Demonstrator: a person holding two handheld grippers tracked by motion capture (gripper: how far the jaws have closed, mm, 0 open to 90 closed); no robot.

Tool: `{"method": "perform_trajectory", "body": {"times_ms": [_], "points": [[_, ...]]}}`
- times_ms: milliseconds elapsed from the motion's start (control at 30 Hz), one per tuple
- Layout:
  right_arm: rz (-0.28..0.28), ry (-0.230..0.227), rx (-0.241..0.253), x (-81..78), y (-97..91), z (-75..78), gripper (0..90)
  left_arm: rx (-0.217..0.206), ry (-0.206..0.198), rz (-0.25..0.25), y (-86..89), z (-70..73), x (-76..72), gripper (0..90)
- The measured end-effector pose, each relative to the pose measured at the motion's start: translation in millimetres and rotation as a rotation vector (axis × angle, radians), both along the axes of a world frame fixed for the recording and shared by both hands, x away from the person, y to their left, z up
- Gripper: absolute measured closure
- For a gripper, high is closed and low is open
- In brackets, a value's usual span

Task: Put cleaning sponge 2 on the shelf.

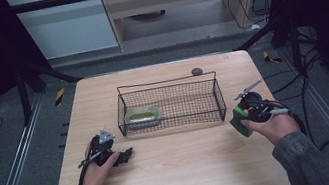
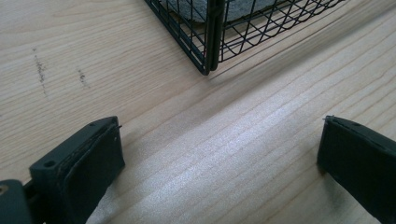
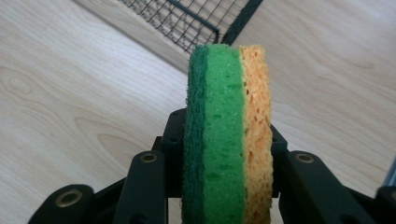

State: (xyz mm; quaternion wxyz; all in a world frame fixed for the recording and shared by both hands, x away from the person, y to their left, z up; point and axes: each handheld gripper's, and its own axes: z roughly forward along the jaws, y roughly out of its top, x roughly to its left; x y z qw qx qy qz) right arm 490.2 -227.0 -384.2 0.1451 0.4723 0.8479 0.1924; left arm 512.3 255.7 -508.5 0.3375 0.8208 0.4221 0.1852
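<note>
A sponge (image 3: 226, 130) with a dark green scouring face, a green layer and a yellow layer stands on edge between the jaws of my right gripper (image 3: 226, 140), which is shut on it. Seen from above, the right gripper (image 1: 239, 121) holds the sponge (image 1: 239, 125) just off the table, beside the right end of the black wire basket (image 1: 172, 121). My left gripper (image 1: 125, 156) rests low on the table before the basket's left front corner (image 2: 208, 51). In the left gripper view its jaws stand wide apart over bare wood, and the left gripper (image 2: 219, 154) is open.
Inside the basket, at its left end, lies a grey oval thing with a yellow-green top (image 1: 142, 117). A small grey lump (image 1: 196, 71) sits on the wooden table (image 1: 180, 171) behind the basket. Cables trail off the right edge.
</note>
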Motion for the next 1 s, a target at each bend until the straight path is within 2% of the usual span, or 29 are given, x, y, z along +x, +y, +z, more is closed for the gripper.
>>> {"method": "perform_trajectory", "body": {"times_ms": [233,533,800,1000], "points": [[-0.013,-0.039,-0.016,7.2,-11.9,16.3,64.1,0.000,0.000,0.000,0.0,0.0,0.0,0.0],[-0.048,-0.098,-0.020,27.3,-24.9,44.9,64.1,0.000,0.000,0.000,0.0,0.0,0.0,0.0],[-0.034,-0.147,-0.030,44.4,-18.1,65.2,64.2,-0.005,-0.002,0.003,-0.4,-0.3,-0.1,0.0],[-0.026,-0.190,-0.017,55.5,-11.4,75.2,64.2,-0.002,-0.004,0.002,-0.2,-0.2,0.1,0.0]]}}
